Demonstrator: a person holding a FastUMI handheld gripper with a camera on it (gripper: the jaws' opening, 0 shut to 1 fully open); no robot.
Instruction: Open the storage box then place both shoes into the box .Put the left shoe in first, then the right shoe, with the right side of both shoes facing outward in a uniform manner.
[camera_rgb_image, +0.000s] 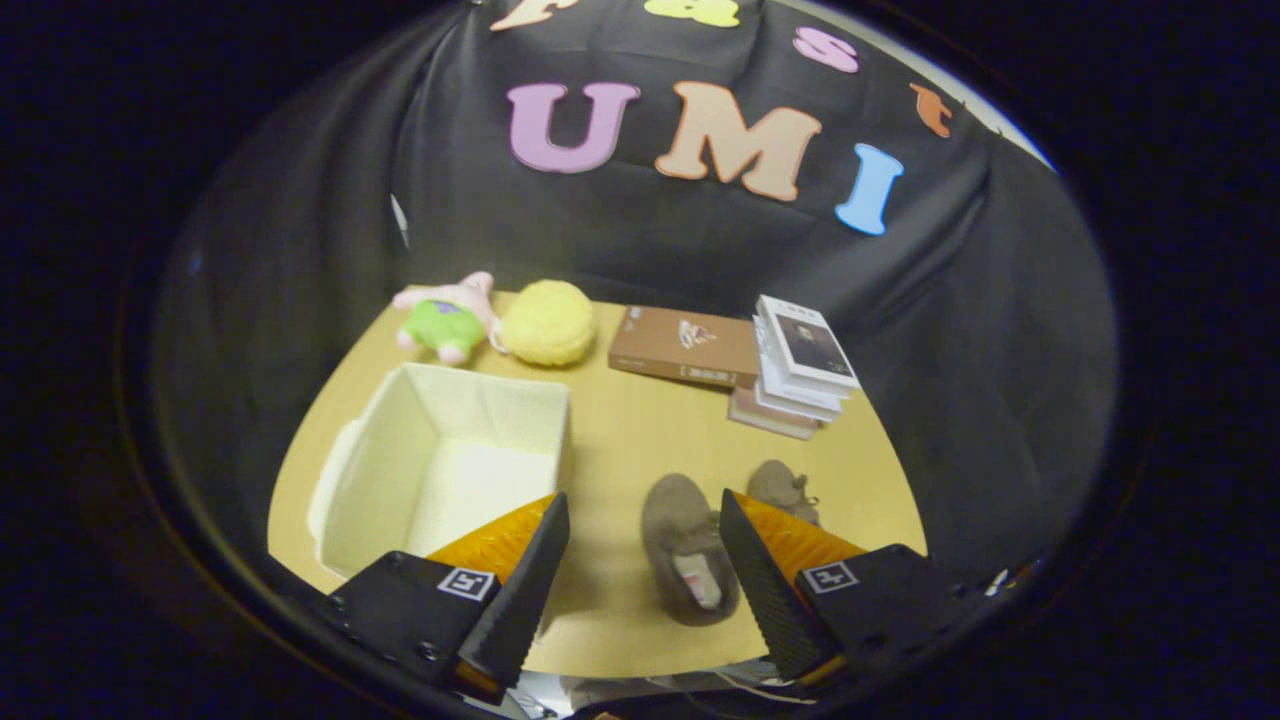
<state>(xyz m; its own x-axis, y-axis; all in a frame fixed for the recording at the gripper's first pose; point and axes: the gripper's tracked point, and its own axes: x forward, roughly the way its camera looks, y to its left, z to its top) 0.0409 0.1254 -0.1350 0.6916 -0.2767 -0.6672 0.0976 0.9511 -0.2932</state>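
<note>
Counter (620, 440) seen from above your gripper (644, 545). Your fingers (535, 570) stand wide apart and grip nothing; bare wood lies between them. The storage box (440, 465) sits toward the left edge of the counter, already open, its mouth upward and its floor bare; your left finger overlaps its near right corner. One brown shoe (688, 550) lies between the fingers, close to the right one, near the front edge of the counter, its long axis running from that edge toward the back, opening toward you and the rounded toe away. The second shoe (783, 488) lies just right of it, partly hidden behind the right finger; its direction cannot be told. Along the back edge lie a pink and green plush toy (445, 320), a yellow fluffy ball (548, 322) touching it, a brown book (683, 347), and a stack of books (800, 368) at the right. Nothing stands between shoes and box.
</note>
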